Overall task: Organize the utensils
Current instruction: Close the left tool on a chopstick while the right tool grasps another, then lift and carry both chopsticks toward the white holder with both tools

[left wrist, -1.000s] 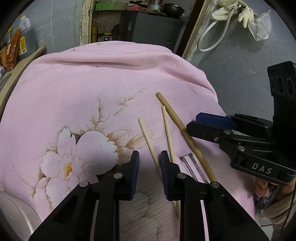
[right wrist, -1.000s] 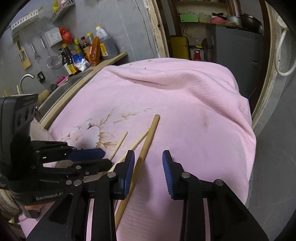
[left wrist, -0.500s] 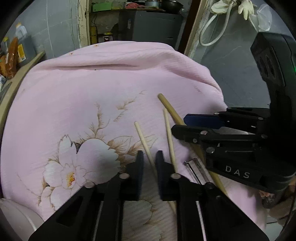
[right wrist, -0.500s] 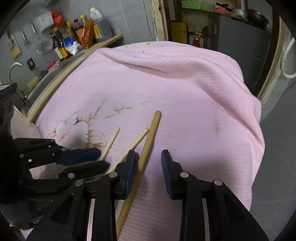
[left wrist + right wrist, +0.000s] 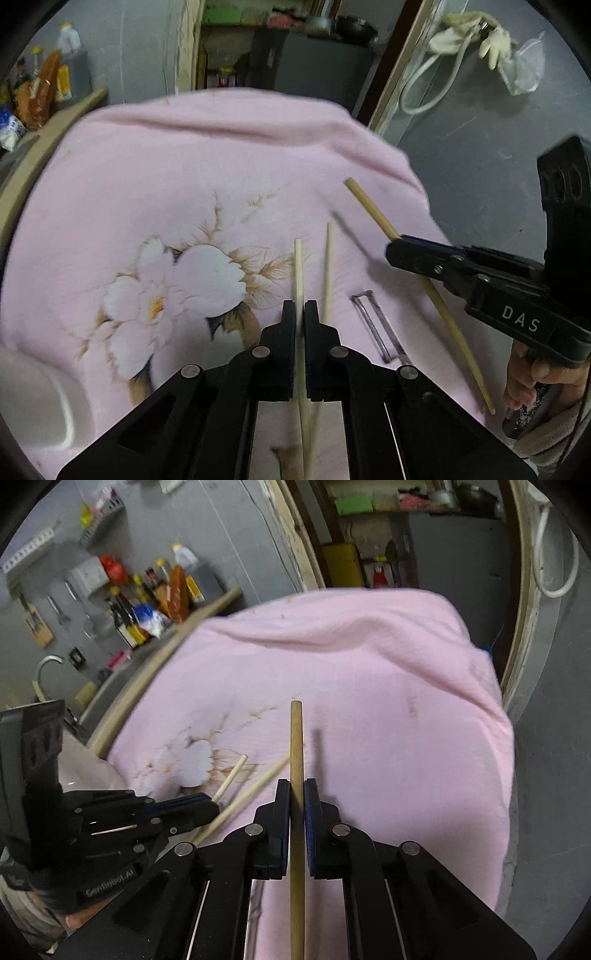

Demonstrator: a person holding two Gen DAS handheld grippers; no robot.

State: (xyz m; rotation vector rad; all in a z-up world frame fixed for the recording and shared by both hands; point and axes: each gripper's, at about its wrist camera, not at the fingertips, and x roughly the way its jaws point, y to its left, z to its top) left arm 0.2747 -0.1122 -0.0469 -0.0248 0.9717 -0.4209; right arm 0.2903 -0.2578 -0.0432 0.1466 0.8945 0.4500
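My left gripper [image 5: 300, 306] is shut on a pale thin chopstick [image 5: 297, 266] that runs straight out between its pads. A second thin chopstick [image 5: 327, 266] lies just to its right on the pink cloth [image 5: 184, 184]. My right gripper [image 5: 296, 784] is shut on a thicker brown wooden stick [image 5: 296, 734], held a little off the cloth with its shadow beside it. In the left wrist view the right gripper [image 5: 393, 247] clamps that stick [image 5: 369, 206] near its middle. In the right wrist view the left gripper [image 5: 212, 806] sits low left by both chopsticks [image 5: 232, 777].
A small metal peeler-like tool [image 5: 373, 321] lies between the chopsticks and the thick stick. A white round container [image 5: 37, 398] sits at the lower left. Bottles [image 5: 155, 598] and a tap [image 5: 48, 664] stand beyond the cloth's left edge. The cloth drops off at the right [image 5: 498, 738].
Both grippers have closed: the left on the thin chopstick, the right on the thick stick. The thick stick has come up off the cloth and turned in line with the right gripper.
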